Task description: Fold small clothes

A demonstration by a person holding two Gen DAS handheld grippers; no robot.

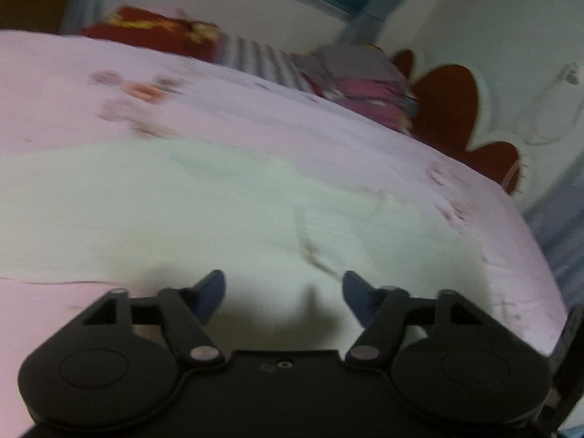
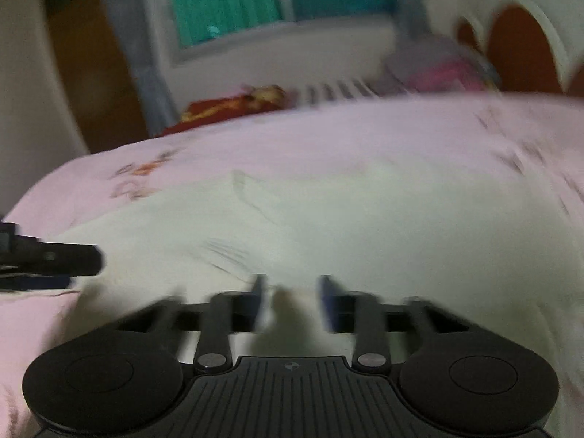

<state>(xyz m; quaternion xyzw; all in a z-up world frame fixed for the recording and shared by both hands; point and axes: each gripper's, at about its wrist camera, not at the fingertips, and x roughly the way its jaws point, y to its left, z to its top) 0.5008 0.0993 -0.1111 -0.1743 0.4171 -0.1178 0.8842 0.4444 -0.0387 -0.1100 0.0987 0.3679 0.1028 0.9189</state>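
Note:
A small white garment [image 1: 189, 211] lies spread flat on the pink bedsheet [image 1: 255, 109]. It also shows in the right wrist view [image 2: 365, 226]. My left gripper [image 1: 284, 288] is open just over the garment's near edge, with nothing between its blue fingertips [image 1: 211, 292]. My right gripper [image 2: 292, 292] is open, with a narrower gap, low over the garment's near edge; a fold of white cloth lies in the gap, not pinched. The left gripper also shows at the left edge of the right wrist view [image 2: 69, 266]. Both views are motion-blurred.
A red and yellow cloth [image 1: 153, 33], a striped pillow [image 1: 255, 58] and a stack of folded clothes [image 1: 368, 84] lie at the bed's far side. A red and white headboard [image 1: 452, 109] stands at right. A window with green curtains [image 2: 233, 0] is beyond.

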